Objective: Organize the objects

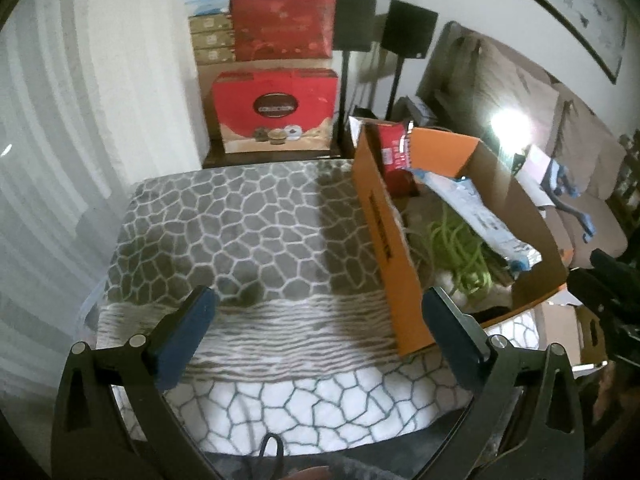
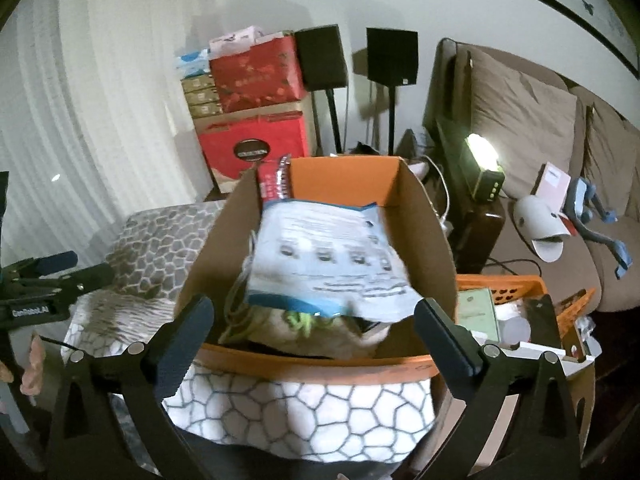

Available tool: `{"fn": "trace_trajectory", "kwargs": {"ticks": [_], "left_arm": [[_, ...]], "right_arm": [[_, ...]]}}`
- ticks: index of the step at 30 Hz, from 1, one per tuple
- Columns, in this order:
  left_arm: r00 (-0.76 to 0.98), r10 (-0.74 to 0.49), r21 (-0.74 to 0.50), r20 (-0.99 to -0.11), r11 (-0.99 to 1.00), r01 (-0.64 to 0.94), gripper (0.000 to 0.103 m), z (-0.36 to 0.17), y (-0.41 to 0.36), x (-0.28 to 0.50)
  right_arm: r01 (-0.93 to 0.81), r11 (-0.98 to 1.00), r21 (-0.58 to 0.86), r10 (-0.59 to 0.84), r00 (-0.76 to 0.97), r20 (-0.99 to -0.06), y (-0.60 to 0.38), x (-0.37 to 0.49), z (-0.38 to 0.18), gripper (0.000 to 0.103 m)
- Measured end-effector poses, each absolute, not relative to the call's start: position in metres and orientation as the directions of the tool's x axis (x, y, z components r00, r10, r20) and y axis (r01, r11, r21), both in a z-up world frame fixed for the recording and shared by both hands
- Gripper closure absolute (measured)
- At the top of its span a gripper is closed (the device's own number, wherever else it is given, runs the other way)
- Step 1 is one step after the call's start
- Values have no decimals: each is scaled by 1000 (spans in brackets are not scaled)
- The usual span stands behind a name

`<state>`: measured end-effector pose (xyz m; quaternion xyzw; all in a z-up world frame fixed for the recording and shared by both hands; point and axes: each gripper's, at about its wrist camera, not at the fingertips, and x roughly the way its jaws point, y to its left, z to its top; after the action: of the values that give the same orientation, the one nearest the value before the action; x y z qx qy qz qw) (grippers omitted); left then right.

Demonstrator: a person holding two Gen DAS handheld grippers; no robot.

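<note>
An open orange cardboard box [image 1: 384,248] stands on a grey-and-white patterned blanket [image 1: 240,232]. It holds a white-and-blue printed packet [image 2: 328,264], a red snack pack [image 1: 394,148], green cord [image 1: 460,256] and something pale beneath. My left gripper [image 1: 320,340] is open and empty, low over the blanket just left of the box. My right gripper [image 2: 316,344] is open and empty in front of the box's near wall [image 2: 320,364]. The left gripper also shows at the left edge of the right wrist view [image 2: 60,272].
Red gift boxes [image 1: 276,108] are stacked on a dark stand by the wall, with two black speakers [image 1: 408,28] on stands beside them. A brown sofa [image 2: 540,128] on the right carries a lit lamp [image 2: 484,160] and small items. An orange basket [image 2: 504,292] sits right of the box.
</note>
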<state>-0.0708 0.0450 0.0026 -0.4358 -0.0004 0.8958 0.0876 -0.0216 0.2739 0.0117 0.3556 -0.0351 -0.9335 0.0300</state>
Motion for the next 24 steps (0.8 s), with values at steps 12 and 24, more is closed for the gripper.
{"fn": "trace_trajectory", "kwargs": {"ticks": [12, 24], "left_arm": [[-649, 126, -89, -750, -992, -90, 0, 9, 22, -43], [-667, 64, -29, -742, -998, -63, 0, 0, 19, -17]], "right_arm": [[19, -996, 86, -70, -762, -644, 251, -3, 8, 1], [-25, -999, 48, -11, -780, -626, 240, 17, 2, 1]]}}
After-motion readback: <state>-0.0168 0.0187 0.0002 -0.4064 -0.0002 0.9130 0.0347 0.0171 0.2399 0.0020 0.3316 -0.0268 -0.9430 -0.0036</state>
